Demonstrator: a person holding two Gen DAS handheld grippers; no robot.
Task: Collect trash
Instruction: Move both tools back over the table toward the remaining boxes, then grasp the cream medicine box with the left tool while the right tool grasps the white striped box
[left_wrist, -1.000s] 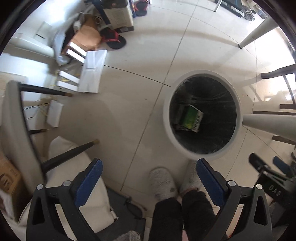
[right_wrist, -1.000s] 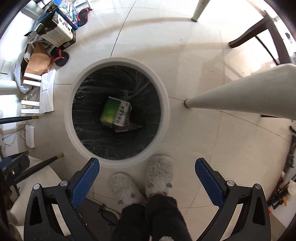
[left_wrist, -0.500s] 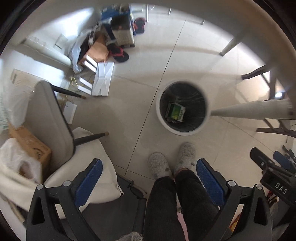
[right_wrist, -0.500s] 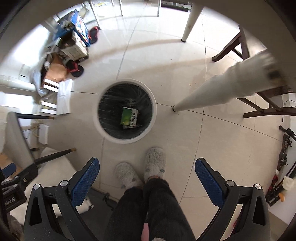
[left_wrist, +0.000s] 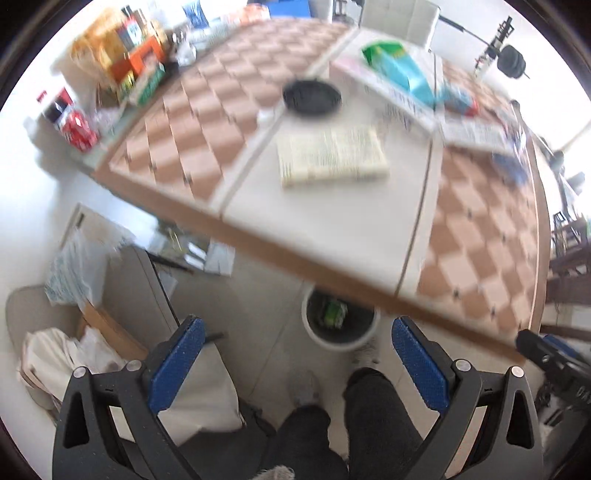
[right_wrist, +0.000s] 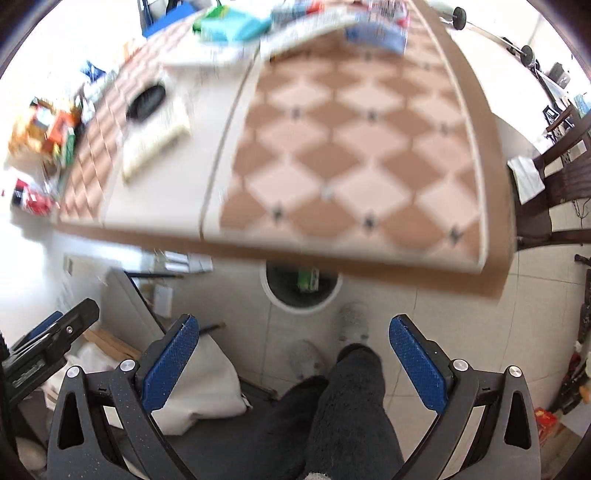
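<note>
Left wrist view: the left tongs (left_wrist: 293, 360) are spread wide with nothing between the blue pads (left_wrist: 176, 362). Ahead of them and below the table edge stands the white trash bin (left_wrist: 334, 341), its far rim cut off by the table (left_wrist: 332, 229). Inside it a green carton (left_wrist: 333, 312) shows only in part (print unreadable through the blur). Farther ahead, on the tabletop, lie a pale book (left_wrist: 332, 155), a dark round dish (left_wrist: 312, 96) just beyond it, and a teal-and-green box (left_wrist: 397, 66) toward the right; all are smeared by motion blur, so finer detail cannot be made out. The person's dark-trousered legs (left_wrist: 376, 413) and a grey slipper (left_wrist: 304, 386) sit between the fingers, the second slipper half hidden. At the right edge the tip of the right tongs pokes in, mostly out of frame.

Right wrist view: the right tongs (right_wrist: 293, 350) also stand wide apart and hold nothing. Just ahead, the bin (right_wrist: 295, 304) is again half covered by the table's front edge (right_wrist: 332, 258), with the carton (right_wrist: 308, 279) visible as a green sliver. A dark wooden chair (right_wrist: 565, 177) is cut by the right border, and a white cushion (right_wrist: 207, 384) lies behind the left finger, partly hidden by it.
</note>
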